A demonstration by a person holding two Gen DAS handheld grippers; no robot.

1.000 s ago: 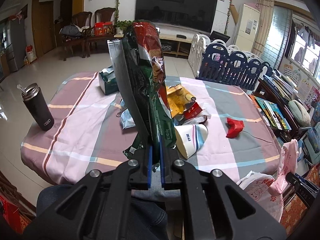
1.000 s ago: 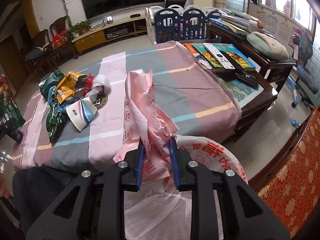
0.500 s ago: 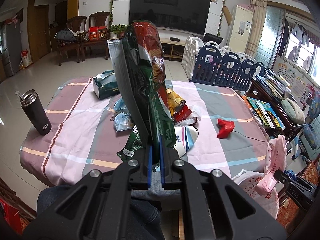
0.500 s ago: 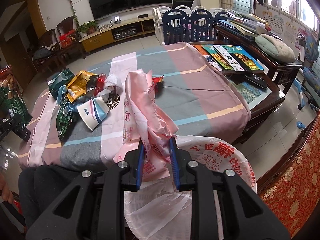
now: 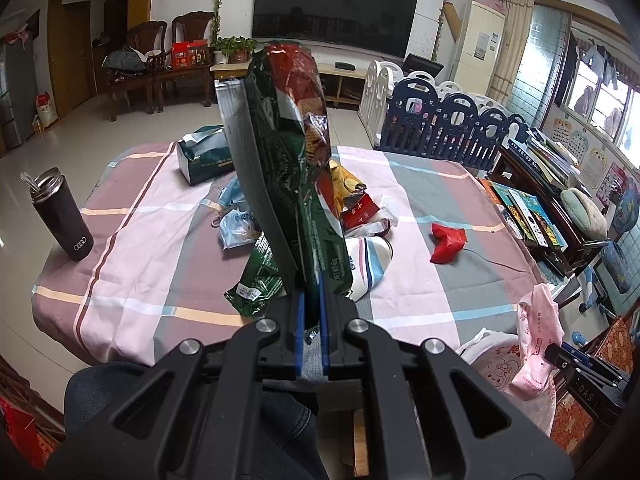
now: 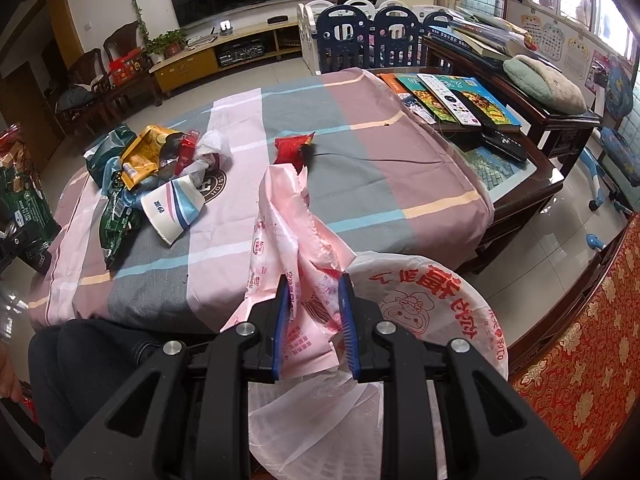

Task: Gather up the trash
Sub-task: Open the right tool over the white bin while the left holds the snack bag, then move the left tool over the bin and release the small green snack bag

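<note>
My left gripper [image 5: 311, 300] is shut on a tall green and red snack bag [image 5: 290, 160], held upright above the near table edge. My right gripper [image 6: 314, 292] is shut on the bunched rim of a pink plastic trash bag [image 6: 288, 232]; the bag's white, red-printed body [image 6: 432, 308] hangs below and to the right. On the table lies a trash pile: a yellow wrapper [image 6: 146, 152], a green wrapper [image 6: 118, 220], a crushed paper cup [image 6: 176, 212]. A red wrapper [image 6: 292, 148] lies apart. The right gripper and pink bag [image 5: 536, 340] show at lower right in the left wrist view.
A striped cloth covers the table [image 5: 400, 280]. A black tumbler [image 5: 60, 216] stands at its left edge, a green tissue box [image 5: 204, 156] at the back. A dark side table with books and remotes [image 6: 460, 108] stands to the right. A person's jeans-clad leg [image 6: 92, 360] is below.
Both views have tilted slightly, so the table sits lower in frame. Each gripper keeps its hold; the snack bag and the pink bag stay put between the jaws.
</note>
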